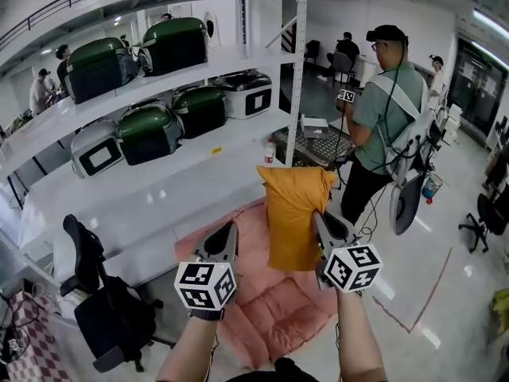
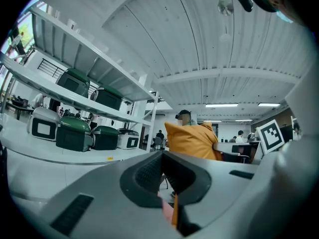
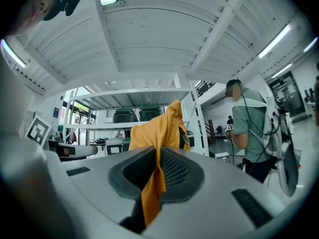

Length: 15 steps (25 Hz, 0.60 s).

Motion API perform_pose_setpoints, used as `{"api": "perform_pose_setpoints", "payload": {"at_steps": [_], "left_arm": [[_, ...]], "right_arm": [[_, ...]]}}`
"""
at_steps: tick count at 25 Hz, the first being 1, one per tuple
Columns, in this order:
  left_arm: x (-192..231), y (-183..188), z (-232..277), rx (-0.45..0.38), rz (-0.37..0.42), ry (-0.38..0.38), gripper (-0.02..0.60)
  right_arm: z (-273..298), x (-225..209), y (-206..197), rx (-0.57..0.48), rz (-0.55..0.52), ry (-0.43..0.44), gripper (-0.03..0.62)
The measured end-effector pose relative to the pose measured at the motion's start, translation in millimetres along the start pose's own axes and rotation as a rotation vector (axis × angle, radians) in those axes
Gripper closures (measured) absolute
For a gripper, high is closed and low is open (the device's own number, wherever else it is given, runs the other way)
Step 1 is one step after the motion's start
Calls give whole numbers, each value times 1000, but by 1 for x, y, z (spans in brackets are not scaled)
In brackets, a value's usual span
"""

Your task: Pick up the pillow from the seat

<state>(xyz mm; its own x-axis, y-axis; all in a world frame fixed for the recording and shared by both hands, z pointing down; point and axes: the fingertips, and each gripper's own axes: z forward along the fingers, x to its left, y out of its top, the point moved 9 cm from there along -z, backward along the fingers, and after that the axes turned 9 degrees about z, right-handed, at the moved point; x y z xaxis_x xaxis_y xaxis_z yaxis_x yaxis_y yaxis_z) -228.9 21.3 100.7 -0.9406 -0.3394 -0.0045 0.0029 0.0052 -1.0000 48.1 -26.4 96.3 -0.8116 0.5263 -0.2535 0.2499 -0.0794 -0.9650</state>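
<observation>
Item 1: orange pillow [image 1: 296,217], lifted clear of the pink seat [image 1: 274,313].
Right gripper [image 1: 324,223]: jaws clamped on 1 edge fold, bulk beyond the tips; thin fabric probably pinches best.
Left gripper [image 1: 229,231]: jaws closed, empty, pillow beside its tips.

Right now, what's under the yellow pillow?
A pink quilted cushion lies below the pillow, which hangs from the right gripper. The part of the cushion behind the pillow is covered, so anything there is unseen.

Grey left gripper [image 1: 231,228], right gripper [image 1: 320,216]; square-marker cubes [image 1: 205,285]
</observation>
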Motion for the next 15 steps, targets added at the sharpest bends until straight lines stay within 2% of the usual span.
{"api": "perform_pose_setpoints", "payload": {"at_steps": [15], "left_arm": [[8, 1, -7, -11, -3, 0, 581]], "right_arm": [[-2, 10, -3, -1, -36, -5, 566]]}}
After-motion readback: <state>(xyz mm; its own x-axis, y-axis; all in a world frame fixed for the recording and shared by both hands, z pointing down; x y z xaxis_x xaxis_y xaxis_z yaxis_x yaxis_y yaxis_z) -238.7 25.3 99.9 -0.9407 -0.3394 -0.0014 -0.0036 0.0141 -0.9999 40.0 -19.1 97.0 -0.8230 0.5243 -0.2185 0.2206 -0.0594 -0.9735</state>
